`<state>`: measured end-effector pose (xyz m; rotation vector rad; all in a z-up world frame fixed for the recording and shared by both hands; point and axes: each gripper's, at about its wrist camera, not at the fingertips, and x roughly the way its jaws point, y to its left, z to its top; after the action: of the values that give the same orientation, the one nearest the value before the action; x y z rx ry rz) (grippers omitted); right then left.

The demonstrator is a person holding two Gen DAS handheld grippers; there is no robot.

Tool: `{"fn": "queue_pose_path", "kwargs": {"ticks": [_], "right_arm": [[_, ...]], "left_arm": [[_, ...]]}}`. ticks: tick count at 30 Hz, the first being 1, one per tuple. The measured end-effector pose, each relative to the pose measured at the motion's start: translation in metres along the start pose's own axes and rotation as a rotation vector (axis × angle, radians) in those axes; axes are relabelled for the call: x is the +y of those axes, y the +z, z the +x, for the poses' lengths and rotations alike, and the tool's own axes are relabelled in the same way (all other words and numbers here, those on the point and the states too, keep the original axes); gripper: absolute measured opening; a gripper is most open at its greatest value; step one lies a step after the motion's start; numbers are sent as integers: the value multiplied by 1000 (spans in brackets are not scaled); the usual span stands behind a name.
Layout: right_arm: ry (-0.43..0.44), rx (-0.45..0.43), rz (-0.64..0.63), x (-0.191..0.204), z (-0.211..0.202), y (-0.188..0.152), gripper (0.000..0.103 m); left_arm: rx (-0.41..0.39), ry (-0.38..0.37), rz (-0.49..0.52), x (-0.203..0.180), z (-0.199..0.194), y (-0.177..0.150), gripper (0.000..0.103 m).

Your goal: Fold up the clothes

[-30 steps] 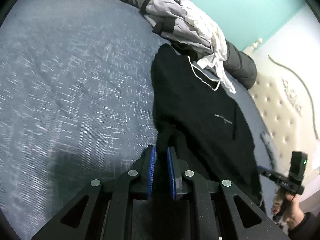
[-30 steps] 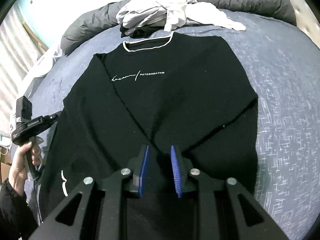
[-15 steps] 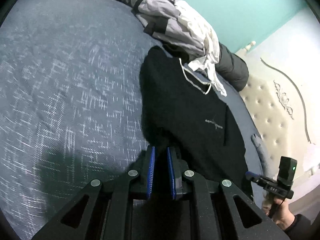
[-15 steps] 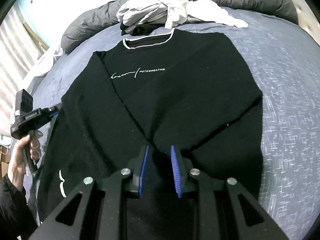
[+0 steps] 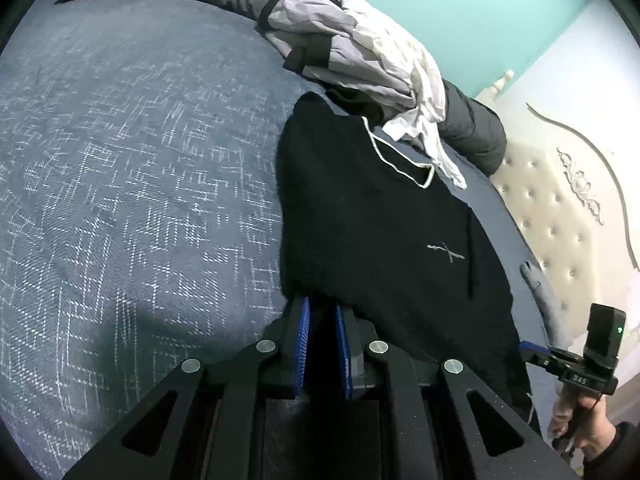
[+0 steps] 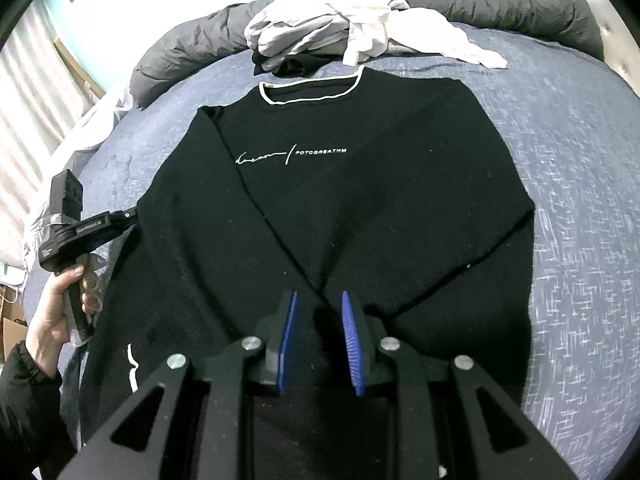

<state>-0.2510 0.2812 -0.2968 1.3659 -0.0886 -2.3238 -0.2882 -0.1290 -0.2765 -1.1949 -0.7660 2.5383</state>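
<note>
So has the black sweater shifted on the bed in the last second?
No. In the right wrist view the black sweater lies as before, its white-edged collar just below the pile of pale clothes on the blue bedspread.

Right gripper (image 6: 320,316) pinching black sweater (image 6: 360,184) hem

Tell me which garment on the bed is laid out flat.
The black sweater with the white-trimmed neck and white chest lettering, spread flat with both sleeves crossed over its front. The grey and white clothes beyond its collar are just a crumpled heap.
</note>
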Motion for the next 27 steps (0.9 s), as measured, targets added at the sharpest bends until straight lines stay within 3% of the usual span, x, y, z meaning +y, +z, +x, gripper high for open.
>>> {"fn": "queue_pose_path", "kwargs": {"ticks": [5,12,19,24,27], "right_arm": [[1,5,-2,2,2,0,22],[12,5,-7,7,3,-1,22],[-5,27,-5,4,6,-3,22],[-15,55,34,-7,7,-9,23],[-14,70,60,-15,5,-13,42]], "left_arm": [[-43,2,-13,1,-10,3,8],[-125,65,-25,8,-38,15,6],[-75,120,-49,22,-26,12,6],[-46,120,-73,27,-25,11,8],[-60,146,-74,26,-34,10,8]]}}
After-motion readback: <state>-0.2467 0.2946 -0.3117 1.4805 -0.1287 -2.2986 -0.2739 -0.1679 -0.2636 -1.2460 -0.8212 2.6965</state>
